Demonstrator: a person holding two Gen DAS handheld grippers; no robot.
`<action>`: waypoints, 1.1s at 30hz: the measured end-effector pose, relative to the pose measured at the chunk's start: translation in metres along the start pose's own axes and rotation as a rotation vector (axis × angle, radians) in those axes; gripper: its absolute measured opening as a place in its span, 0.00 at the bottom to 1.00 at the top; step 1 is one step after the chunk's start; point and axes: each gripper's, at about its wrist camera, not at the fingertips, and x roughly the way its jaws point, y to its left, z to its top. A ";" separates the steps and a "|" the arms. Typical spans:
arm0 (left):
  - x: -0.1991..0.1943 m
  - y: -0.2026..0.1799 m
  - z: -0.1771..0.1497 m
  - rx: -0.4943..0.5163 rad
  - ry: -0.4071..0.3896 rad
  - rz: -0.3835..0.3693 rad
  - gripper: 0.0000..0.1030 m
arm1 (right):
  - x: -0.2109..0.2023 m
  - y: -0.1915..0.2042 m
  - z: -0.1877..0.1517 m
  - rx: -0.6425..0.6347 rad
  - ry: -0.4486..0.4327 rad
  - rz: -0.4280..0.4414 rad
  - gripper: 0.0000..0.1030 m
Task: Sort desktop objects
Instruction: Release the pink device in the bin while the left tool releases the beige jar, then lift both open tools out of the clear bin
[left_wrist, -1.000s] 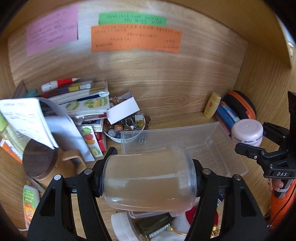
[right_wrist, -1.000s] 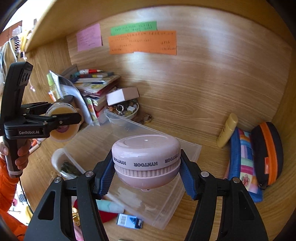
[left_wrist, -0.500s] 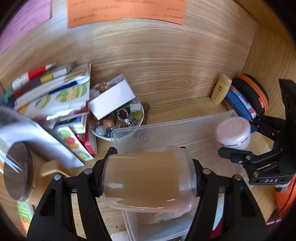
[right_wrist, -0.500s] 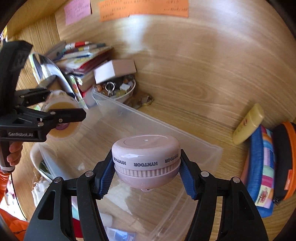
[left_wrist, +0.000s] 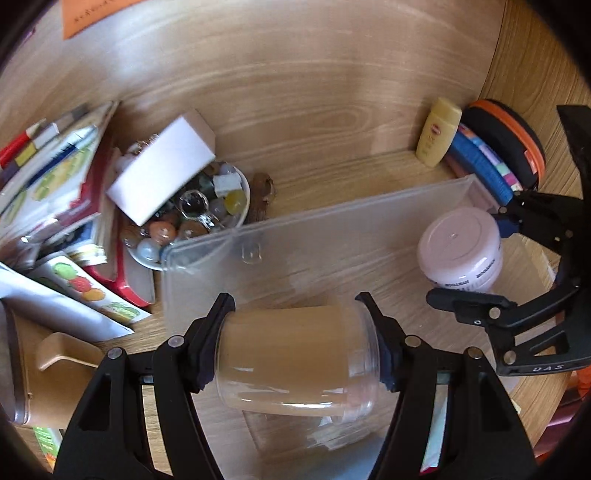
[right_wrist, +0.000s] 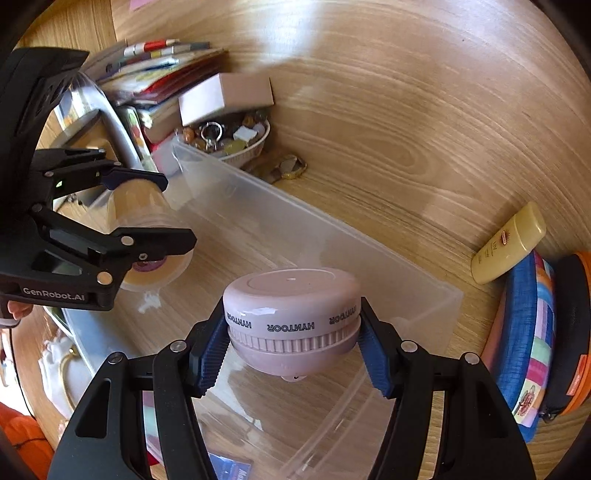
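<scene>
Left wrist view: the left gripper (left_wrist: 297, 354) is clamped about half open on a clear plastic jar (left_wrist: 297, 360) with tan contents, held sideways with a finger pad pressing on each end. The jar hangs above the clear plastic bin (left_wrist: 258, 251), over its near left part. To the right, the right gripper (left_wrist: 480, 258) grips a pink round jar (left_wrist: 460, 247) over the right end of the same bin.

Right wrist view: the right gripper's blue ribbed pads (right_wrist: 207, 354) press on both sides of the pink jar (right_wrist: 291, 314), just under its lid marked HYNTOOR, with the jaws roughly half spread. The jar sits upright in the grip, above the bin's open interior. The left gripper (right_wrist: 147, 214) shows at the left with the clear jar (right_wrist: 147, 236) between its fingers, also over the bin.

Beyond the bin's far left corner stands a white bowl (left_wrist: 243, 184) of beads and trinkets, with a small white box (left_wrist: 162, 177) leaning on it. A stack of books (left_wrist: 55, 184) lies left of the bowl, and a tan wooden mug (left_wrist: 48, 369) stands nearer the camera. Past the bin's right end, a yellow bottle (left_wrist: 437, 136) leans on the wooden back wall (left_wrist: 295, 74), just beside a blue striped pouch (left_wrist: 480, 162) and a black case with an orange rim (left_wrist: 506, 136).
</scene>
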 end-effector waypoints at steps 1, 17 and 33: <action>0.004 0.001 0.001 0.001 0.009 -0.001 0.64 | 0.001 0.001 0.000 -0.007 0.008 -0.003 0.58; 0.013 -0.001 0.003 0.020 0.028 0.008 0.67 | 0.006 0.009 -0.003 -0.038 0.066 -0.048 0.61; -0.047 -0.008 -0.003 0.021 -0.101 -0.001 0.85 | -0.040 0.022 -0.002 -0.023 -0.032 -0.065 0.76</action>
